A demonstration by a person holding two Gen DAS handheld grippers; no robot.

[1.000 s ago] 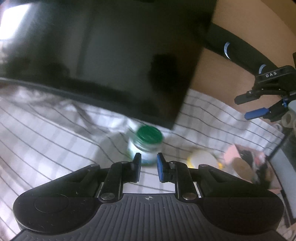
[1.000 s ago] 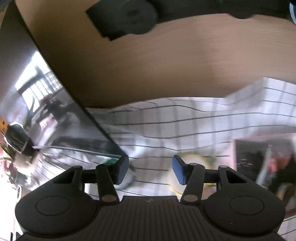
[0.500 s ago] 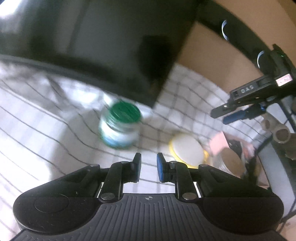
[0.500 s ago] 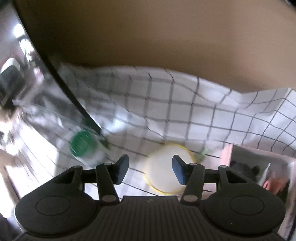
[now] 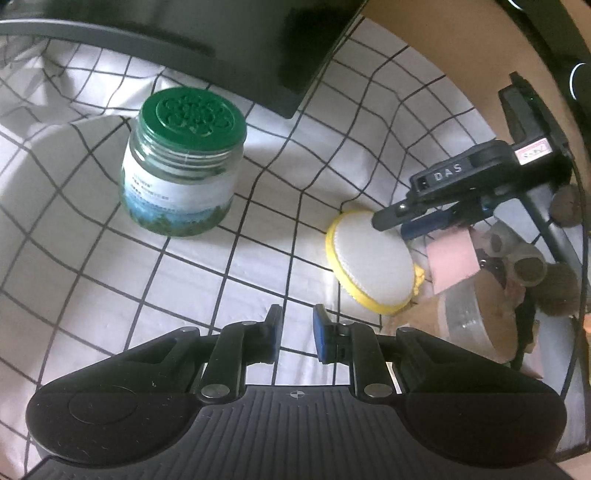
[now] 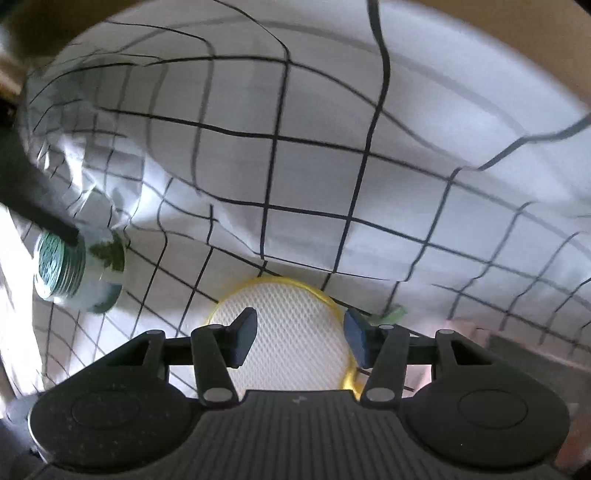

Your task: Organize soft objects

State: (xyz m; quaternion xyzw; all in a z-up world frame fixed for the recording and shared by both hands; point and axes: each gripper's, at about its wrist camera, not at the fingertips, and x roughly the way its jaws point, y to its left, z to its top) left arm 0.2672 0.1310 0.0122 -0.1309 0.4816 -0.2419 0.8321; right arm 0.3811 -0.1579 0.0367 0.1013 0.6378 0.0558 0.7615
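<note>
A round white mesh pad with a yellow rim (image 5: pixel 371 260) lies on the checked cloth (image 5: pixel 221 280). It also shows in the right wrist view (image 6: pixel 291 339), straight below my right gripper (image 6: pixel 300 339), whose jaws are open and stand over its two sides. In the left wrist view my right gripper (image 5: pixel 397 221) hovers at the pad's far edge. My left gripper (image 5: pixel 297 338) is nearly closed with a narrow gap and empty, above the cloth, left of the pad.
A glass jar with a green lid (image 5: pixel 183 166) stands on the cloth to the left; it also shows in the right wrist view (image 6: pixel 74 273). A dark monitor (image 5: pixel 184 33) hangs behind it. A pink box (image 5: pixel 452 256) and plush items (image 5: pixel 524 254) crowd the right.
Both grippers have come down closer to the cloth. The right gripper has moved onto the yellow-rimmed pad, which now lies between its open fingers. The jar has grown larger in the left view.
</note>
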